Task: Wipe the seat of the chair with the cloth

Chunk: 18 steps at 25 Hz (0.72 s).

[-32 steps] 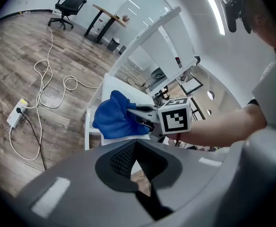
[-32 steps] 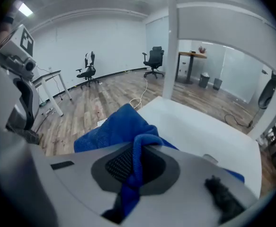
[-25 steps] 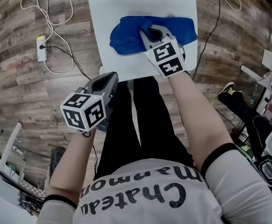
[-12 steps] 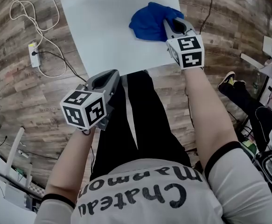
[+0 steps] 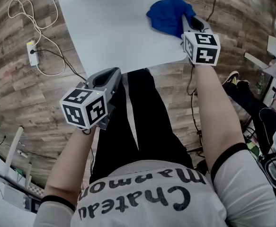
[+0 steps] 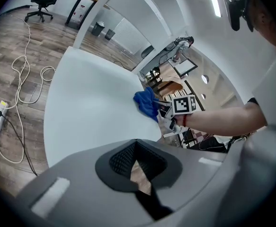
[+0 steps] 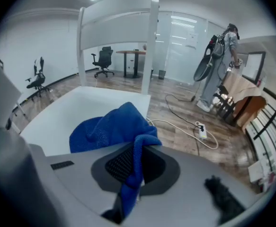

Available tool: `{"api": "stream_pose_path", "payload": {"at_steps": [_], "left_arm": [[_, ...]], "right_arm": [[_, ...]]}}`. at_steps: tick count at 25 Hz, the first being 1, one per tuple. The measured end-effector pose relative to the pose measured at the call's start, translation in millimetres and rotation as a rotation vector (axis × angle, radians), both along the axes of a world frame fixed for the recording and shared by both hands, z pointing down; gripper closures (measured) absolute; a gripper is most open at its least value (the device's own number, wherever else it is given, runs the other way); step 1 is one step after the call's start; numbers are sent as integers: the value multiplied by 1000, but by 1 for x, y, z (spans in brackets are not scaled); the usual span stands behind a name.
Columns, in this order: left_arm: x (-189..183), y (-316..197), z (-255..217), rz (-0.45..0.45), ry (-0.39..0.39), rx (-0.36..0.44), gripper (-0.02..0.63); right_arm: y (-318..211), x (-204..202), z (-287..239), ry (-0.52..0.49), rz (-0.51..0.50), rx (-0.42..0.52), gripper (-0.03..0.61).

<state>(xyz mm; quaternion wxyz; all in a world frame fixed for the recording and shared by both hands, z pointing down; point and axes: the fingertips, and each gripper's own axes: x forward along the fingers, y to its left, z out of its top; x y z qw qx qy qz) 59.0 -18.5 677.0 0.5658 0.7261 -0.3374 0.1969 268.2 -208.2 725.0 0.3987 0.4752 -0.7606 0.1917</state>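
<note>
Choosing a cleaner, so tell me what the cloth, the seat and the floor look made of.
The cloth: blue looped pile, soft folds; likely microfibre or terry.
The seat: smooth, matte white, no grain; perhaps painted board or plastic, can't tell.
The floor: brown planks with grain and knots; wood or wood-look laminate.

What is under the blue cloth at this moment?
The white chair seat, near its right edge. The patch directly beneath the cloth is covered and cannot be seen. The right gripper pinches a fold.
</note>
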Motion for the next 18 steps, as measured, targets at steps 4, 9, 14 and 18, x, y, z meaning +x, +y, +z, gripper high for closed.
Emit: {"api": "stream_pose_path", "payload": {"at_steps": [4, 9, 14, 18], "left_arm": [[-10, 3, 1, -17, -5, -2, 606], [-35, 8, 8, -47, -24, -7, 607], [-53, 8, 7, -96, -23, 13, 606], [-73, 14, 5, -101, -12, 21, 607]], "right_arm": [[-3, 48, -13, 197, 151, 27, 551], [11, 19, -81, 207, 86, 241, 551], [75, -80, -107, 68, -97, 240, 551], [123, -171, -102, -104, -181, 119, 551]]}}
